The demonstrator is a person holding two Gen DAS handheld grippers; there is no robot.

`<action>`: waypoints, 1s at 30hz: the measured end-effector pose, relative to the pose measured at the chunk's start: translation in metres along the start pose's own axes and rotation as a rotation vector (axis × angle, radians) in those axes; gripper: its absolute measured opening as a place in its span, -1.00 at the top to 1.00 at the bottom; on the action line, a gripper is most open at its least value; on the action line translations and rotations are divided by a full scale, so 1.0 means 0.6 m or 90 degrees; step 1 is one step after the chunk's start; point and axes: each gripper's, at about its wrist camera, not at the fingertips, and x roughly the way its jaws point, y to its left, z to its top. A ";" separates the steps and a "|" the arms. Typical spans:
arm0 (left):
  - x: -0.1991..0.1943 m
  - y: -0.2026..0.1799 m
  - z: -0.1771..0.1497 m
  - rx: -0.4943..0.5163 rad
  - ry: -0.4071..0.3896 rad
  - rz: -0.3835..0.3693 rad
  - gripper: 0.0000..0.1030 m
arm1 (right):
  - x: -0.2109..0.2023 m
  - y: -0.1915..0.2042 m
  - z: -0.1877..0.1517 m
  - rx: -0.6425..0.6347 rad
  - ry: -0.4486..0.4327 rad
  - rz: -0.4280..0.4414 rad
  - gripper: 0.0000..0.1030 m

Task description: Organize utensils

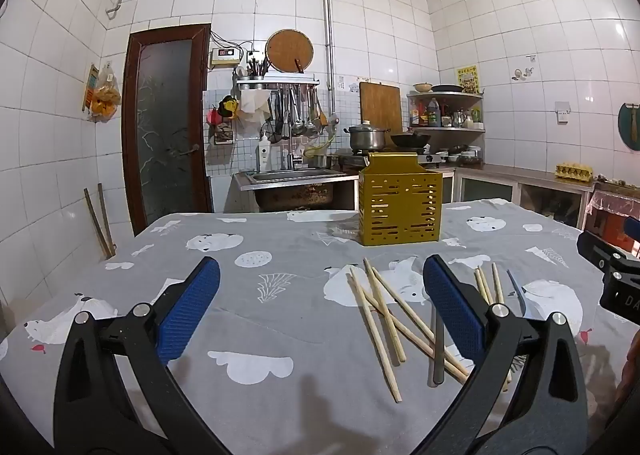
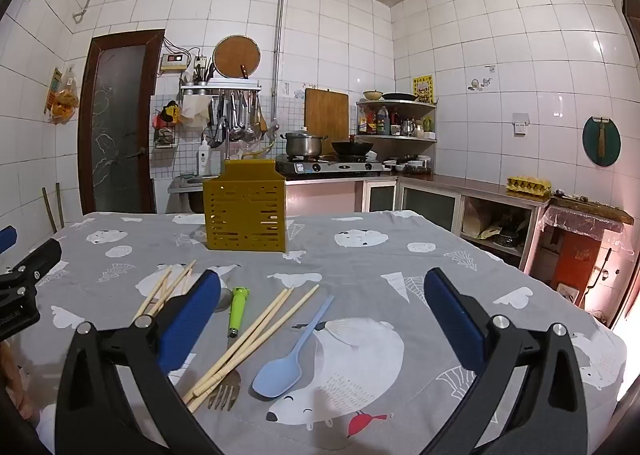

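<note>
I am holding both grippers low over the bench [image 2: 400, 255], jaws spread wide and gripping nothing. The left gripper [image 1: 320, 307] is hovering over bare cloth, with loose chopsticks [image 1: 380, 319] lying just to its right. The right gripper [image 2: 322, 311] is hanging above a blue spoon [image 2: 288, 359], a fork [image 2: 226, 395], a green-handled tool [image 2: 237, 309] and more chopsticks [image 2: 256, 335]. The yellow slotted utensil holder [image 2: 245, 211] is standing upright farther back on the bench.

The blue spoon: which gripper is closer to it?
Right. The blue spoon lies between the open right gripper fingers; the left gripper hovers further left, above scattered chopsticks.
</note>
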 end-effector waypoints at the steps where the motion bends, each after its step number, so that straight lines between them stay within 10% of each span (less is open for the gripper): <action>1: 0.000 0.000 0.000 -0.001 -0.002 0.000 -0.91 | 0.000 0.000 0.000 0.000 0.000 0.000 -0.93; 30: -0.001 0.000 0.000 -0.001 -0.001 -0.001 -0.91 | 0.004 -0.004 -0.003 0.004 0.002 0.000 -0.93</action>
